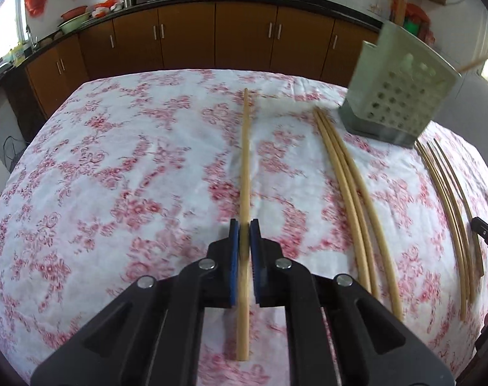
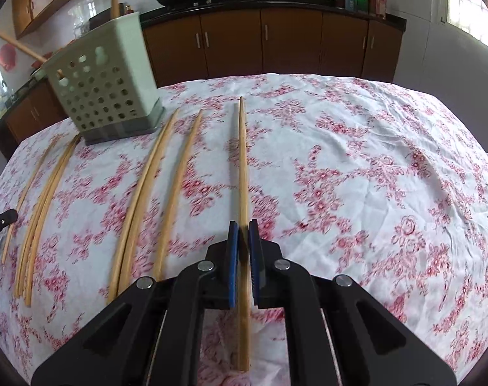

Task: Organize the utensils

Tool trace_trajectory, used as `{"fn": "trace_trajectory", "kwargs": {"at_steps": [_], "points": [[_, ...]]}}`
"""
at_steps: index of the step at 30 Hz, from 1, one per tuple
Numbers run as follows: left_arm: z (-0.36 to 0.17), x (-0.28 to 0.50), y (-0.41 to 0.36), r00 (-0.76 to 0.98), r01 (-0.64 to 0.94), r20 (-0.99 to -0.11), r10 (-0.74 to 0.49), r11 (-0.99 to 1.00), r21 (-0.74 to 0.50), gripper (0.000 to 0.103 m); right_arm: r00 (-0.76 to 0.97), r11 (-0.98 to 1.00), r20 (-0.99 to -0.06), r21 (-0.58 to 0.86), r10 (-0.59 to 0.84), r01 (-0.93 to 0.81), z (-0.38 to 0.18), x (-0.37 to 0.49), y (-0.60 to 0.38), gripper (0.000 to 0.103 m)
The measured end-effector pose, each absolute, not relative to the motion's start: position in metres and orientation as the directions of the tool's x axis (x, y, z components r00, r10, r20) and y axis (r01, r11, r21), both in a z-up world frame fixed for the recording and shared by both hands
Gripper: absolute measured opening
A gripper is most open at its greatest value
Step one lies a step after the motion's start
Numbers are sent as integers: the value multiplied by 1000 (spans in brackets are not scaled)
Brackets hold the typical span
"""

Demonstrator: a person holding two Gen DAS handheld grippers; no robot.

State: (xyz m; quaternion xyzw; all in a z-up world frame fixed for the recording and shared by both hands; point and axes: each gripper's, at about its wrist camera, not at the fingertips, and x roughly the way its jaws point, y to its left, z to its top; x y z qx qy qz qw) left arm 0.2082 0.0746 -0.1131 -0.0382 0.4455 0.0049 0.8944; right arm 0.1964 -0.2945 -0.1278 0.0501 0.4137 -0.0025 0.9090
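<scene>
While each claw, left claw and right claw, pinches one chopstick, tip them upright over the holder before releasing.

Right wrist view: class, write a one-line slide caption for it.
Right claw shut on one chopstick above the floral tablecloth, loose chopsticks and a perforated green holder at its left.
</scene>
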Motion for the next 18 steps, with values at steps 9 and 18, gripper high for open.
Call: {"fn": "trace_trajectory", "kwargs": {"at_steps": [9, 18], "points": [[-114, 209, 74, 621, -40, -784, -20, 998, -57, 10, 663, 994, -748, 96, 40, 48, -130, 198, -295, 8], [-114, 208, 74, 622, -42, -783, -23, 997, -64, 10, 662, 996, -749, 79, 28, 48, -130, 197, -294, 8]]}}
